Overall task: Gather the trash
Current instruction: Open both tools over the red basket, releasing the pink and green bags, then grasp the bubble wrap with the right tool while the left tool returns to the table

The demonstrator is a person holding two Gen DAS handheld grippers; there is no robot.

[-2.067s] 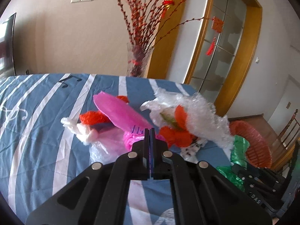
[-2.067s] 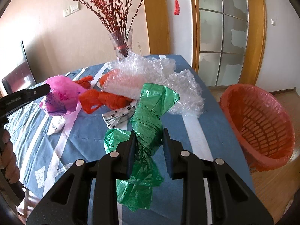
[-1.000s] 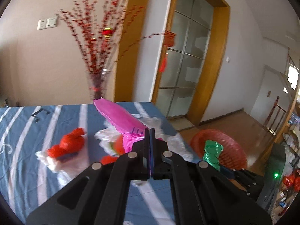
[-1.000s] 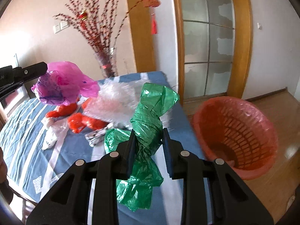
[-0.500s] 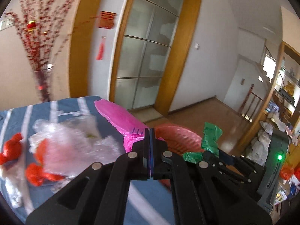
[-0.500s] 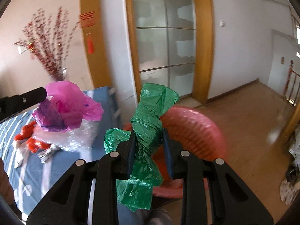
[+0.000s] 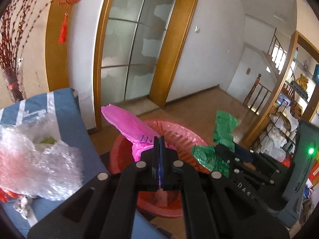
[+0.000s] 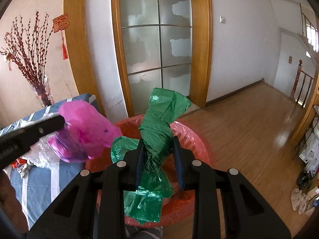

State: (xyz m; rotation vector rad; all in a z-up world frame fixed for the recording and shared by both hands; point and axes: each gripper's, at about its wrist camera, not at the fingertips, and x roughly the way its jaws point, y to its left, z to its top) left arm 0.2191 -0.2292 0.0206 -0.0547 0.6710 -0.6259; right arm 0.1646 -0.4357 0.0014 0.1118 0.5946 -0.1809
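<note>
The right wrist view shows the right gripper (image 8: 158,158) with its jaws part-closed on a twisted green plastic bag (image 8: 159,131), poised above the red basket (image 8: 201,145) that stands on the wooden floor (image 8: 249,123) beside the worktop (image 8: 37,183). To its left the left gripper (image 8: 61,122) carries a crumpled pink plastic bag (image 8: 87,131), which hangs over the basket's near-left rim.

The step in hand looks like the drop: both bags appear to be in place over the basket. The next move calls for both pairs of jaws to let go so the bags fall inside; the pink one may need to come a little further over the opening first, since much of it seems to hang at the rim.

The left wrist view shows what the other cannot: the left jaws pressed fully together, pinching a thin edge of the pink bag (image 7: 129,127), and more trash waiting on the worktop, chiefly a heap of bubble wrap (image 7: 37,163) with red scraps (image 7: 5,196) under it. It also shows the right gripper's side (image 7: 221,149). Only the right wrist view shows how deep the basket's hollow is.
</note>
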